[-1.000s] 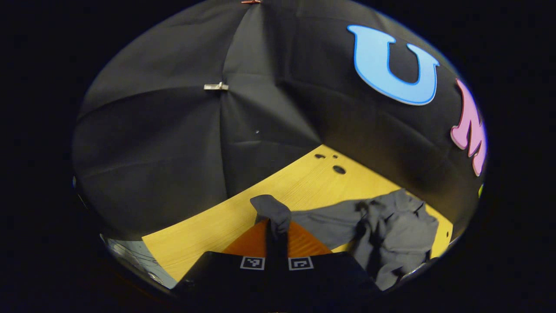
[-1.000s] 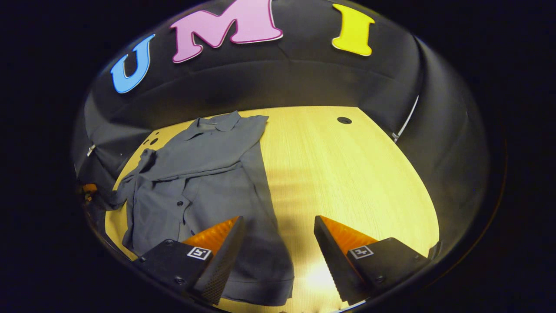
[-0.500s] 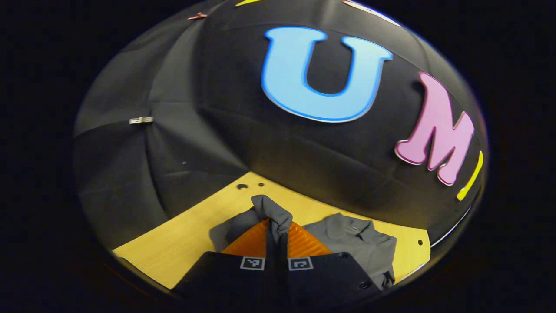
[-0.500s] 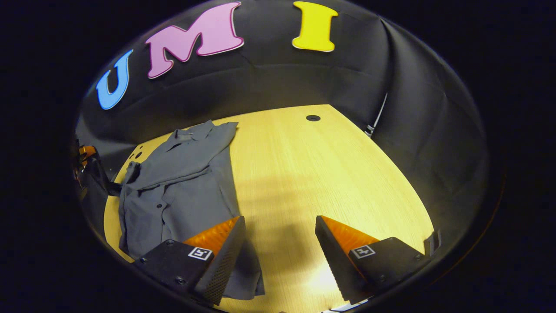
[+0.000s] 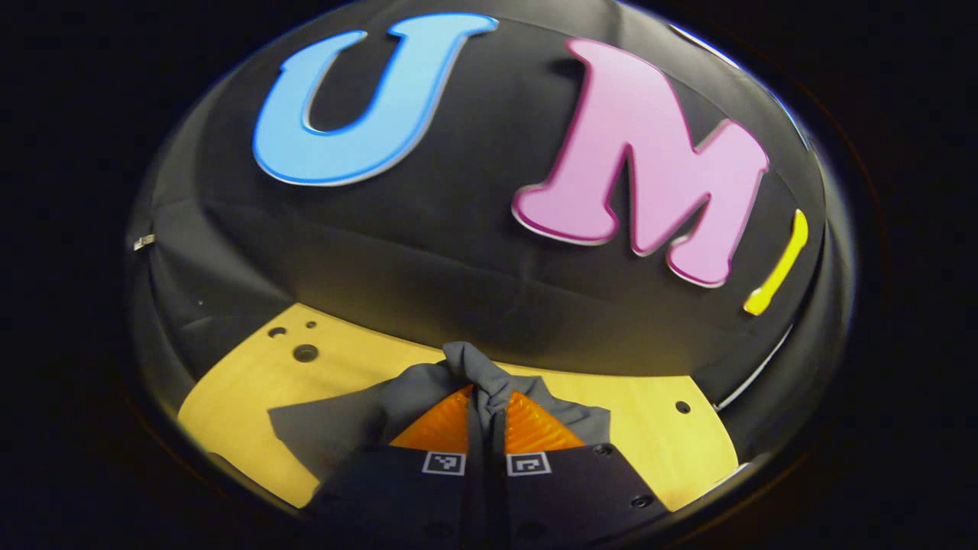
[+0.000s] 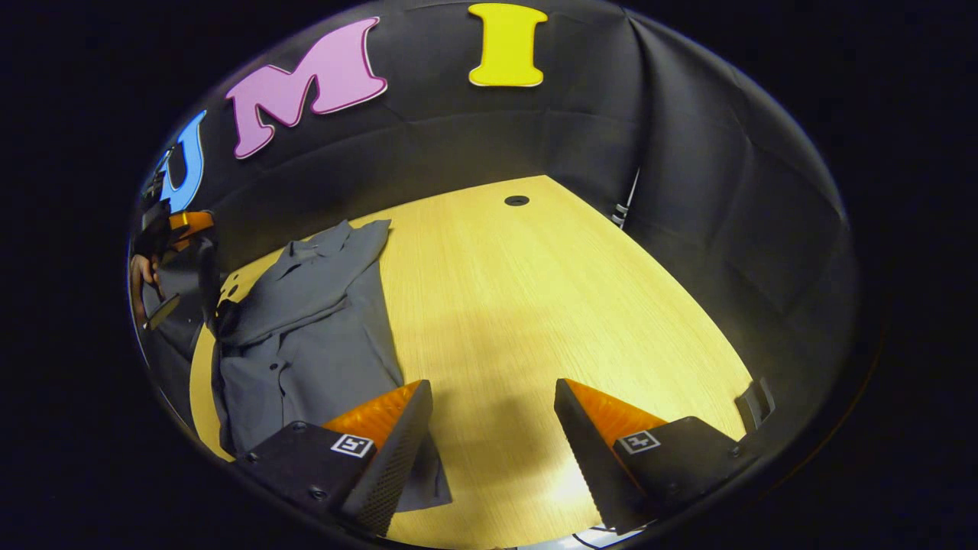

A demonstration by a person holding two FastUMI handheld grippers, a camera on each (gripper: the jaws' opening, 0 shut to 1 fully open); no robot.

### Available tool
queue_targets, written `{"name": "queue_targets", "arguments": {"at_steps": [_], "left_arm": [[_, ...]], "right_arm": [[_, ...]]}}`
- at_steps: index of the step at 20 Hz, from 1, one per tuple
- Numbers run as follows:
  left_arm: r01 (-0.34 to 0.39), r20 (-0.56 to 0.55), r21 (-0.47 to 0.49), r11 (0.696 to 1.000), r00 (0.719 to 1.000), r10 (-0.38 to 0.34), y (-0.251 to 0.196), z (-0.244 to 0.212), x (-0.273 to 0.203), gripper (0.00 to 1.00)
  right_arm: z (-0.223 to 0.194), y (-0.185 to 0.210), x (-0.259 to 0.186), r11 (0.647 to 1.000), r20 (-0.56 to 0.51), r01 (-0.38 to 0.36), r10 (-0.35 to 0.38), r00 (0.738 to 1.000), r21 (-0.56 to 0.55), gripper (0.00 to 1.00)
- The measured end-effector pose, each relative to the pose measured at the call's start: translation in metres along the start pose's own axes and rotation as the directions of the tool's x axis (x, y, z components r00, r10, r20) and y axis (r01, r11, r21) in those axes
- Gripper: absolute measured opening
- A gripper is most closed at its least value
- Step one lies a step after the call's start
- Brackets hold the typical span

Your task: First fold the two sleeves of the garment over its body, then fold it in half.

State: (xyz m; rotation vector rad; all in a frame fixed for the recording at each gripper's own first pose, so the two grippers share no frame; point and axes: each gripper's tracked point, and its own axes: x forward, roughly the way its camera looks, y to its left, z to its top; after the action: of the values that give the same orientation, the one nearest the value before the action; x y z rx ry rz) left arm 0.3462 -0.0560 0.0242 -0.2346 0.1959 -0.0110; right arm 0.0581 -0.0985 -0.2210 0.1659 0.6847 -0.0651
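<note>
The left gripper [image 5: 487, 397] keeps its fingers pinched together on a bunched grey sleeve [image 5: 477, 370], now swung round from the table's open side to above the shirt's body. The right gripper [image 6: 489, 412] hangs wide open over bare table [image 6: 535, 305], holding nothing. The shirt [image 6: 306, 321] lies along the table's left side, collar pointing toward the far wall.
</note>
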Motion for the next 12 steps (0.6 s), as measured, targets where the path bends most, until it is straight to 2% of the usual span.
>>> {"name": "queue_targets", "arguments": {"at_steps": [6, 8, 9, 11, 12], "left_arm": [[0.093, -0.080, -0.038, 0.995, 0.992, -0.096, -0.076, -0.043, 0.032, 0.05], [0.169, -0.133, -0.075, 0.983, 0.975, -0.177, -0.106, -0.062, 0.037, 0.05], [0.176, -0.156, -0.069, 0.982, 0.970, -0.185, -0.114, -0.071, 0.040, 0.06], [0.144, -0.180, -0.023, 0.989, 0.973, -0.146, -0.114, -0.083, 0.048, 0.10], [0.141, -0.187, -0.016, 0.990, 0.972, -0.141, -0.118, -0.088, 0.050, 0.14]], "right_arm": [[0.003, -0.023, -0.011, 1.000, -0.007, 0.022, -0.022, 1.000, -0.013, 0.99], [0.008, -0.030, -0.012, 1.000, -0.005, 0.029, -0.029, 1.000, 0.003, 0.99], [0.010, -0.033, -0.012, 0.999, -0.002, 0.034, -0.034, 0.999, 0.008, 0.99], [0.010, -0.036, -0.010, 0.999, -0.003, 0.038, -0.038, 0.999, 0.011, 1.00], [0.009, -0.035, -0.011, 0.999, -0.005, 0.035, -0.035, 0.999, 0.010, 1.00]]}}
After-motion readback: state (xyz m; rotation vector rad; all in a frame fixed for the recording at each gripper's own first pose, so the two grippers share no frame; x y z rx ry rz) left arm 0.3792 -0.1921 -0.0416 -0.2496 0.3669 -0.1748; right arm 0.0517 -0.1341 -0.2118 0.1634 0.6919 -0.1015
